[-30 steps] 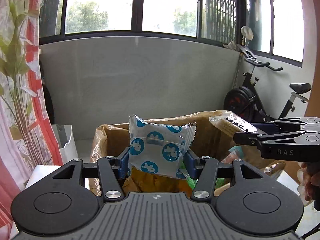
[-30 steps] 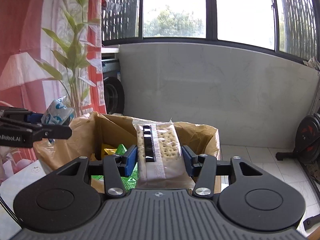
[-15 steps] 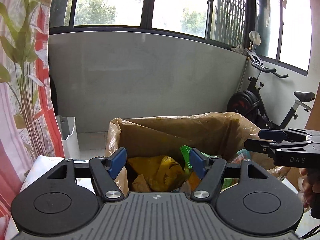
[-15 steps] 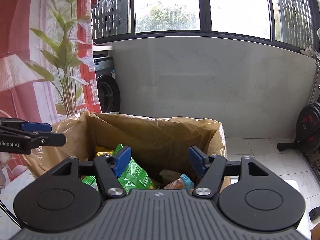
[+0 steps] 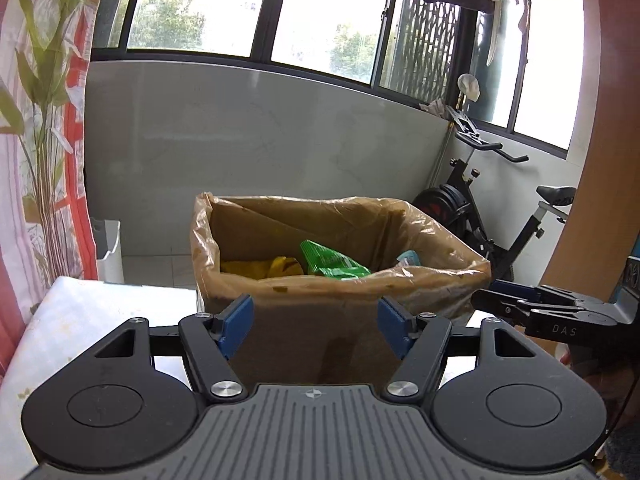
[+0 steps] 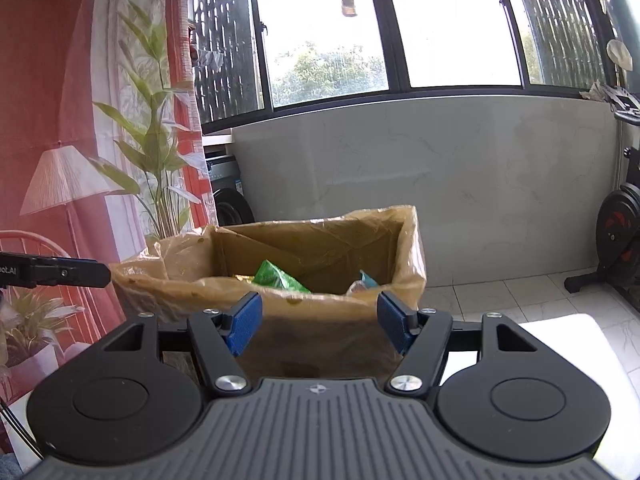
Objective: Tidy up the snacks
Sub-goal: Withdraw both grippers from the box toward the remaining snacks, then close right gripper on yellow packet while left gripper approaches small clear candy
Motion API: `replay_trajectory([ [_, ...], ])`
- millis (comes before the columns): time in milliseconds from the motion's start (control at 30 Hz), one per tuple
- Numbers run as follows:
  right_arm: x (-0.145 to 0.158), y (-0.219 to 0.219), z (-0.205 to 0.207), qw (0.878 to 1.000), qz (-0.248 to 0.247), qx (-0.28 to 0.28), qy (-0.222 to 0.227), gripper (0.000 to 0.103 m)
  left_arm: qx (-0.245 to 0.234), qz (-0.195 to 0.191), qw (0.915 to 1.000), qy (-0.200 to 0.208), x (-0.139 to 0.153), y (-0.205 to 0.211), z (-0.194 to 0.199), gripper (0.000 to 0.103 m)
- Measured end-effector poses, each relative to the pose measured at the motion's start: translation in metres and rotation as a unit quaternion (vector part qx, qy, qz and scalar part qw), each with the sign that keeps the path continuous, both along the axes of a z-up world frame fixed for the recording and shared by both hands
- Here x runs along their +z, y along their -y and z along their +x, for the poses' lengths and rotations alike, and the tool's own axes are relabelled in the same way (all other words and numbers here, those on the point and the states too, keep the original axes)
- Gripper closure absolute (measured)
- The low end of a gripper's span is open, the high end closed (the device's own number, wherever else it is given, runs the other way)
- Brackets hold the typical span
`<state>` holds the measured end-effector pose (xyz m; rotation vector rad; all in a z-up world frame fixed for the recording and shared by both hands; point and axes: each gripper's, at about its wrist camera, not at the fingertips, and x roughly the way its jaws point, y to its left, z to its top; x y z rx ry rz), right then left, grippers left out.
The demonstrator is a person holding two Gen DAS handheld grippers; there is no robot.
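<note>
Left tool and right tool: jaws apart, empty, just opened wider. Between and beyond, lined box on worktop; inside, yellow bag, green bag. Probably light, crinkly, slippery, crushable: best pinched gently at a sealed edge.

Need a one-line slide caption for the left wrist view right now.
Left gripper open and empty before the plastic-lined cardboard box holding a green snack packet.
</note>
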<state>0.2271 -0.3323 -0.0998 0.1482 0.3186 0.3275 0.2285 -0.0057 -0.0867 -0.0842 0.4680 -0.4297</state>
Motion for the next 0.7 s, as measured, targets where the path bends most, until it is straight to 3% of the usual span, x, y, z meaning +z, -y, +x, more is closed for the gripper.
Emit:
replay_trajectory([
  [167,-0.032,0.000,-0.019,0.999,-0.002,-0.008,-0.038,0.040,0.019,-0.006,0.9994,-0.028,-0.030,-0.009,-0.009,0.034],
  [267,-0.053,-0.006,-0.021,0.997,0.004,-0.008,-0.078,0.044,0.034,0.000,0.9979,-0.055,-0.050,-0.014,-0.007,0.043],
  [467,-0.088,-0.032,-0.011,0.987,0.009,0.001,-0.159,0.055,0.070,0.005,0.9942,-0.081,-0.075,-0.029,-0.006,0.046],
  [700,-0.106,-0.076,0.002,0.976,-0.045,0.047,-0.207,0.055,0.117,-0.005,0.9887,-0.094,-0.086,-0.054,-0.006,0.046],
])
